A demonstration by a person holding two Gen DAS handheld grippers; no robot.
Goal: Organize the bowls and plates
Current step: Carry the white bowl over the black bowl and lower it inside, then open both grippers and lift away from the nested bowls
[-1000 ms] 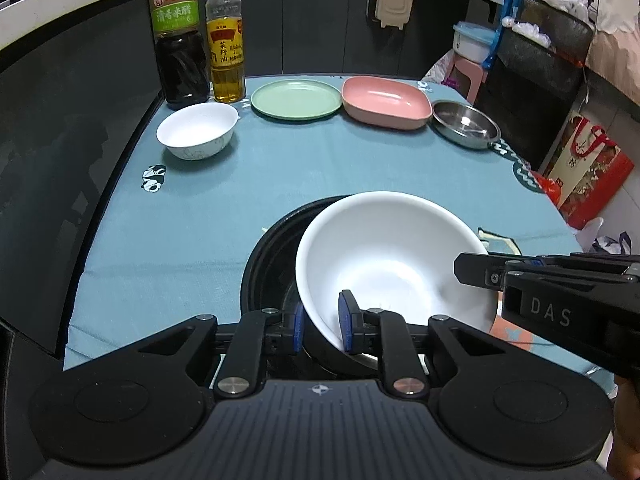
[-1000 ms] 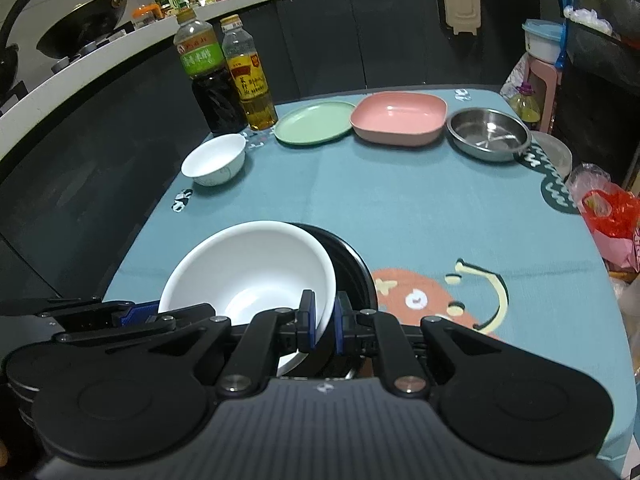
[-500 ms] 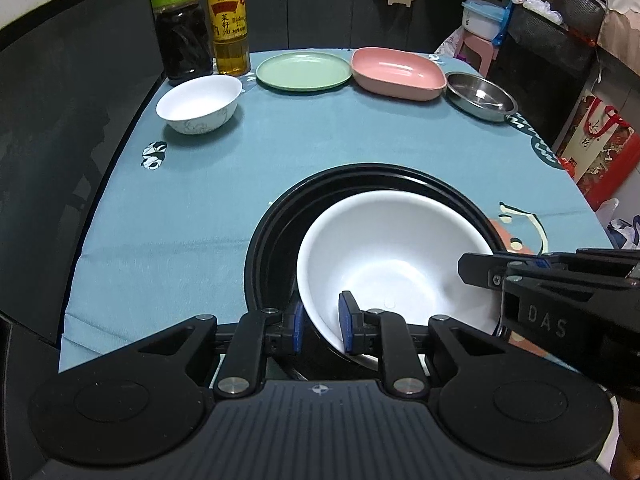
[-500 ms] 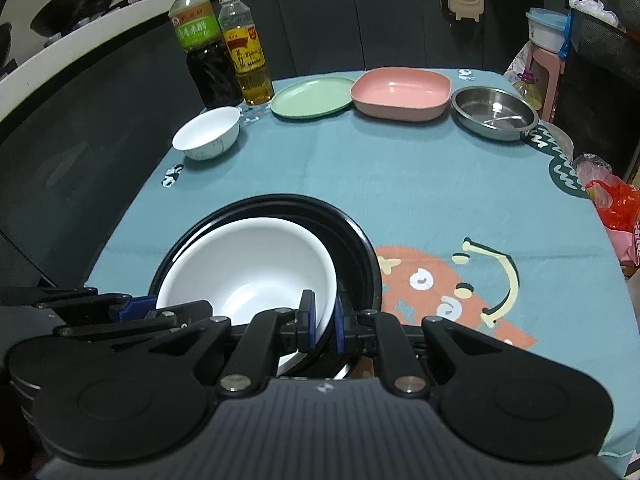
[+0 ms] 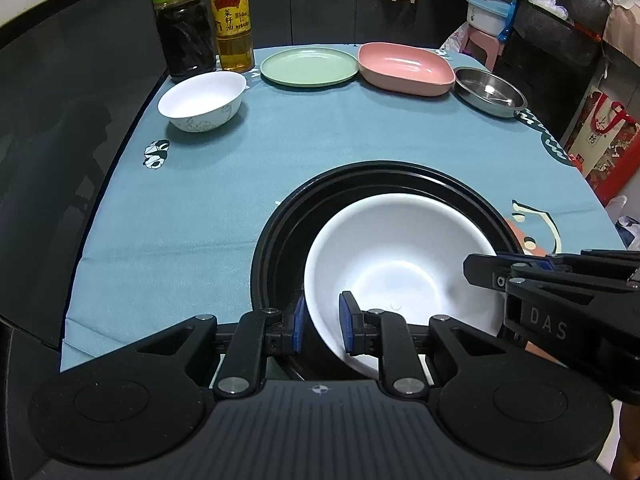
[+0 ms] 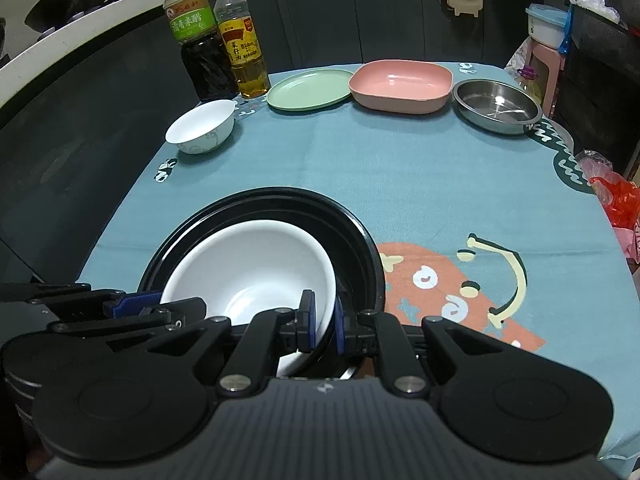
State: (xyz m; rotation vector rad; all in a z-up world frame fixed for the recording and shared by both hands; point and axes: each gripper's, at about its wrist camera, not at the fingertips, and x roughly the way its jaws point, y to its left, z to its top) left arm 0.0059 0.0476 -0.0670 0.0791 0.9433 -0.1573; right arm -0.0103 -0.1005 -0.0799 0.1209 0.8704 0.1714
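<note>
A large white bowl (image 5: 400,264) sits inside a wide black plate (image 5: 280,232) near the table's front edge. My left gripper (image 5: 322,326) is shut on the bowl's near left rim. My right gripper (image 6: 322,326) is shut on the bowl's near right rim; the bowl (image 6: 248,268) and black plate (image 6: 352,240) show there too. The right gripper also shows at the right of the left wrist view (image 5: 500,276). At the back stand a small white bowl (image 5: 202,100), a green plate (image 5: 308,66), a pink square dish (image 5: 404,68) and a steel dish (image 5: 490,92).
Two bottles, dark vinegar (image 5: 180,16) and yellow oil (image 5: 232,20), stand at the back left. A teal tablecloth (image 5: 360,132) covers the table. A red bag (image 5: 600,132) and a stool with a tub lie off the right side.
Both grippers have lowered the white bowl into the black plate and moved forward; the far dishes now look nearer. Both grips are unchanged.
</note>
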